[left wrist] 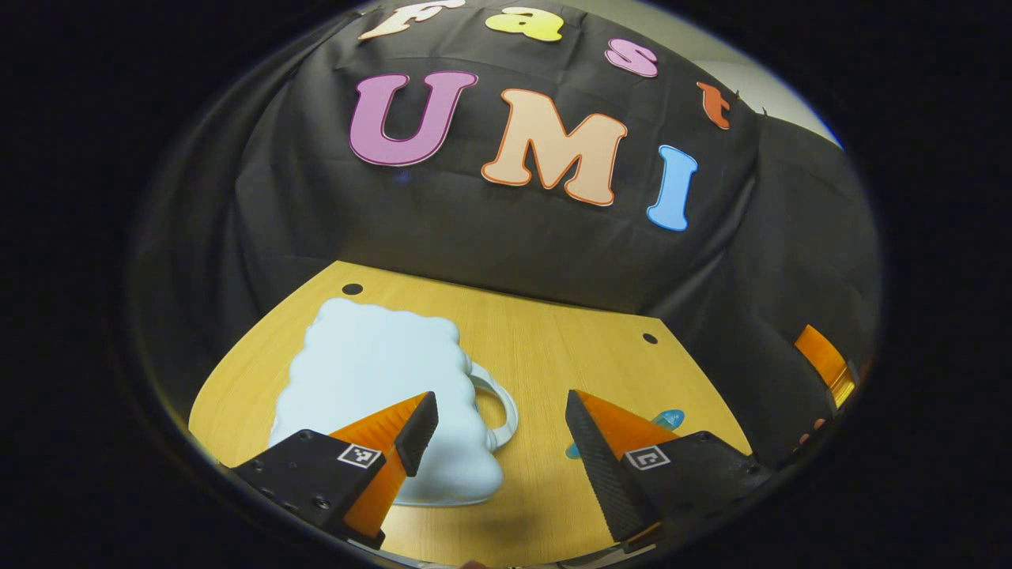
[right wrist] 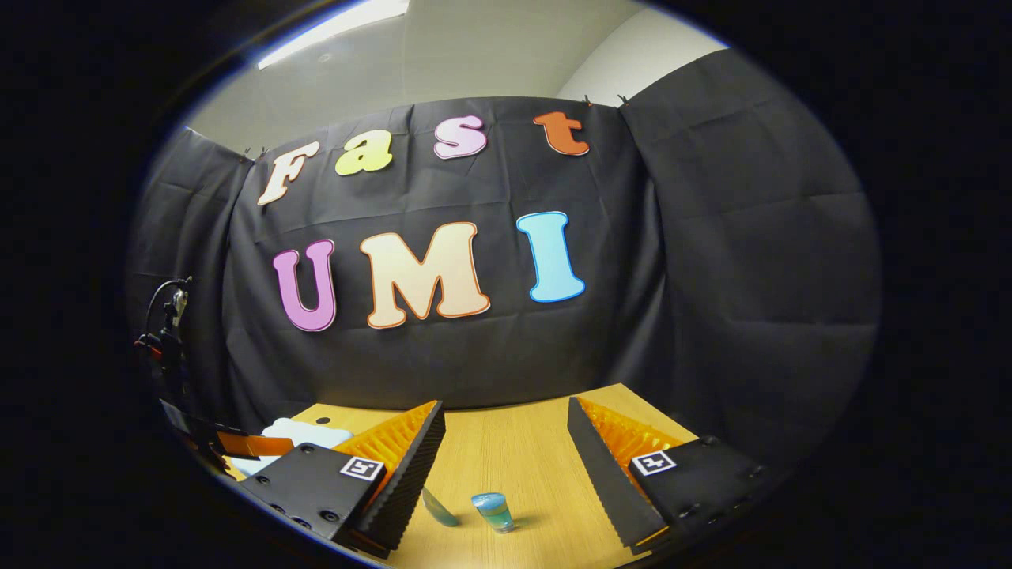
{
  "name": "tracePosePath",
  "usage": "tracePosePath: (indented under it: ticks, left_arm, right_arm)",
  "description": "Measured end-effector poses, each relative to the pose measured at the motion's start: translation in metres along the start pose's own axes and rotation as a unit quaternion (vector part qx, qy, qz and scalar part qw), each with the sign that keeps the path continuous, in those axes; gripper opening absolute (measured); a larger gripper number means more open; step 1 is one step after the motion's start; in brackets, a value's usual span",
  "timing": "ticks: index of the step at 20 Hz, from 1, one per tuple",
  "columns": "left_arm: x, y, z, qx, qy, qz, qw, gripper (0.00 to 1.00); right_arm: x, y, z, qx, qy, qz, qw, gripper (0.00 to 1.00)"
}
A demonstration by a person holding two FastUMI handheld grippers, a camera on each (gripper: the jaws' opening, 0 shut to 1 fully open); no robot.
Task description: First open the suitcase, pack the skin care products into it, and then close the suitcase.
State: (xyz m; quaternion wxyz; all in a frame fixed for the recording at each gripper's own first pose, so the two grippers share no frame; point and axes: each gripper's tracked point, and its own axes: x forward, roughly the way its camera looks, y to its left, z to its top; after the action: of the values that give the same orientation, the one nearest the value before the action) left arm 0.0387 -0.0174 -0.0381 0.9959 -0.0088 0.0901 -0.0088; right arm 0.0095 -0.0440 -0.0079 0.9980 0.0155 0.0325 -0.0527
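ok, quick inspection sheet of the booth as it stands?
Surface: wooden table, two round holes near the back edge.
Job's things: pale blue cloud-shaped suitcase, shut, lying flat, handle facing right; small blue-capped bottle upright; blue-green tube beside it.
Clutter: nothing seen.
Grippers: left gripper open above the suitcase; right gripper open, empty.
Cables: black cable at far left.
Surroundings: black cloth wall.
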Motion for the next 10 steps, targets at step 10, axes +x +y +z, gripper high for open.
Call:
tracePosePath:
  ticks: [10]
  left_arm:
    - [0.045,-0.018,-0.014,0.016,0.098,-0.023,0.995,0.95]
  right_arm:
    - [0.008,-0.011,-0.019,0.009,0.019,-0.001,1.000,0.98]
